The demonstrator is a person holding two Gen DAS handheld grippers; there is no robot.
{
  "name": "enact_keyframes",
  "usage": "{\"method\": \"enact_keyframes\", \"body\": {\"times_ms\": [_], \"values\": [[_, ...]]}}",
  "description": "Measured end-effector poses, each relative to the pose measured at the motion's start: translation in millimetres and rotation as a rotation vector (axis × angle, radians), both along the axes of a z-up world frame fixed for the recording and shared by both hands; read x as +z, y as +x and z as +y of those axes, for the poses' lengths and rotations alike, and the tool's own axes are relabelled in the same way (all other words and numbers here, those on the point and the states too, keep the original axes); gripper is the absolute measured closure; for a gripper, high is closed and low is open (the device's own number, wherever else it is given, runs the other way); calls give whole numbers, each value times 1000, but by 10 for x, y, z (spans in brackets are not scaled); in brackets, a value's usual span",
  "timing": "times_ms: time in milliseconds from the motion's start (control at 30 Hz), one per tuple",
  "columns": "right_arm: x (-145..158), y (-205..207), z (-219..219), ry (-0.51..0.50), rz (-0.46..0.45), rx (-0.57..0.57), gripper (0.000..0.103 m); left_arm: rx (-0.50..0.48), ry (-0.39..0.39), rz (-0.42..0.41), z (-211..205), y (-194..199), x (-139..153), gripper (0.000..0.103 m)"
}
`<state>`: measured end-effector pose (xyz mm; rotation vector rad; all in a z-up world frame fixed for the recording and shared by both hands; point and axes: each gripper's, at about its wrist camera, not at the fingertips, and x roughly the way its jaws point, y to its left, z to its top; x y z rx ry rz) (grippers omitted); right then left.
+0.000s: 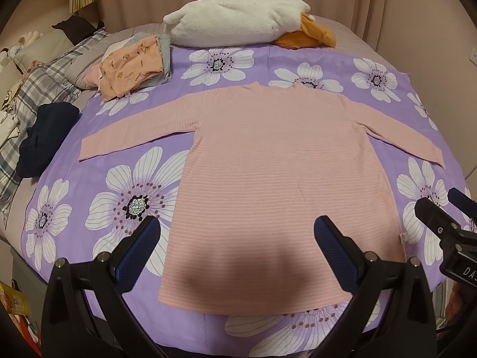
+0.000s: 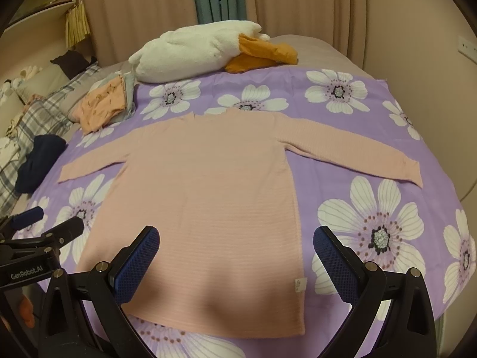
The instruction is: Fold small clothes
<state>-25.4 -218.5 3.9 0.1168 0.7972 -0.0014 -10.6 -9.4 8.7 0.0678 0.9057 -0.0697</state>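
Note:
A pink long-sleeved top (image 1: 277,173) lies flat on a purple flowered sheet (image 1: 98,185), sleeves spread out to both sides, hem toward me. It also shows in the right wrist view (image 2: 202,191). My left gripper (image 1: 237,235) is open and empty, hovering over the hem's left half. My right gripper (image 2: 237,244) is open and empty, over the hem's right half; it shows at the right edge of the left wrist view (image 1: 447,205). A white label (image 2: 299,285) sits on the top's right side seam.
A stack of folded clothes with an orange printed piece on top (image 1: 134,65) lies at the back left. A white and orange plush toy (image 1: 238,21) lies at the back. A dark navy garment (image 1: 44,137) and plaid bedding (image 1: 35,89) lie at the left.

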Motion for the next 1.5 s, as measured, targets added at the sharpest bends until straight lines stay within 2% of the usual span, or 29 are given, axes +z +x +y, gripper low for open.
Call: {"method": "enact_keyframes", "body": {"times_ms": [1500], "values": [[-51, -3, -28, 8, 11, -1, 1, -8, 9, 6, 1, -8, -52, 0]]}}
